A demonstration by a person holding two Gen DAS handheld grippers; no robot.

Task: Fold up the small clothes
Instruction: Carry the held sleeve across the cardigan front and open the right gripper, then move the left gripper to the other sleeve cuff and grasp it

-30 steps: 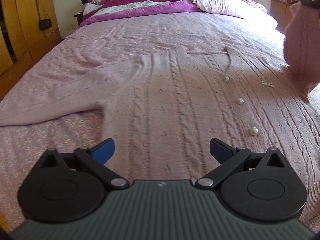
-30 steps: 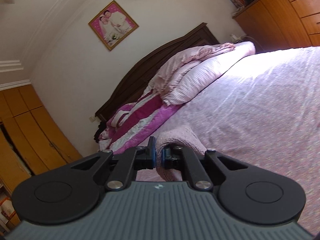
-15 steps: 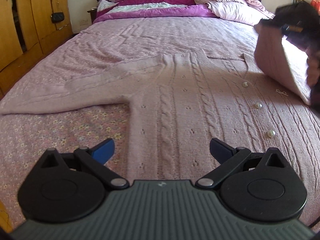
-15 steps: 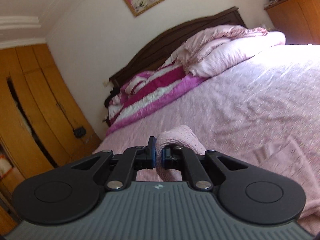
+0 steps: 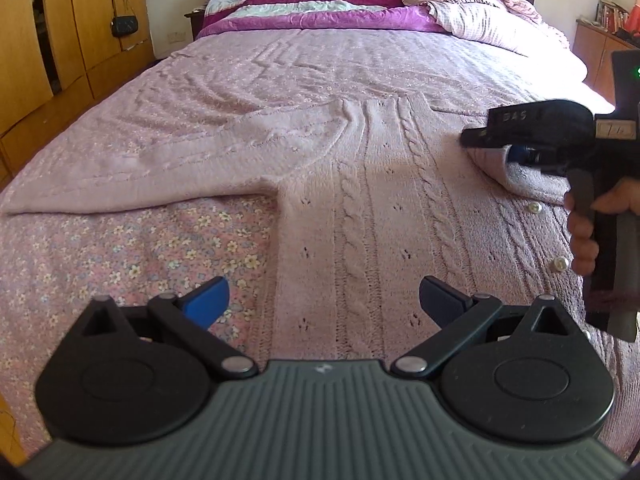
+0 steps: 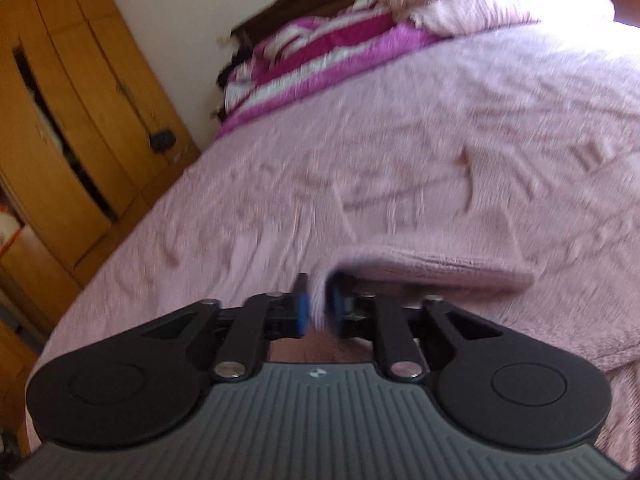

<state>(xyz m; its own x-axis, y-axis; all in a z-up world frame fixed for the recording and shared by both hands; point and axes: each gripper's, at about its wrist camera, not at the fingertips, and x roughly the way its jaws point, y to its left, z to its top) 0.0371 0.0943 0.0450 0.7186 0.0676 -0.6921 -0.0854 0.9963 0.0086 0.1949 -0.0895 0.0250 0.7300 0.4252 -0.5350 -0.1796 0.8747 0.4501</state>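
A pink cable-knit cardigan (image 5: 360, 208) lies flat on the bed, with pearl buttons (image 5: 535, 208) down its front. Its left sleeve (image 5: 160, 168) stretches out to the left. The right sleeve (image 5: 520, 180) is folded over the body. My right gripper (image 5: 516, 152), held by a hand (image 5: 584, 224), sits low over that sleeve. In the blurred right wrist view its jaws (image 6: 319, 314) are opening, and the sleeve cuff (image 6: 440, 268) still hangs loosely between them. My left gripper (image 5: 322, 300) hovers open above the cardigan's lower left part, holding nothing.
A floral bedsheet (image 5: 120, 248) shows beside the cardigan on the left. A magenta striped duvet (image 5: 320, 4) and pillows are piled at the bed's head. Wooden wardrobes (image 5: 60, 40) with a hanging bag (image 5: 125, 26) stand on the left. A wooden dresser (image 5: 596, 48) stands at the right.
My right gripper came down and in from the right with the sleeve, laying it across the cardigan's front, and its jaws have parted. My left gripper shifted a little.
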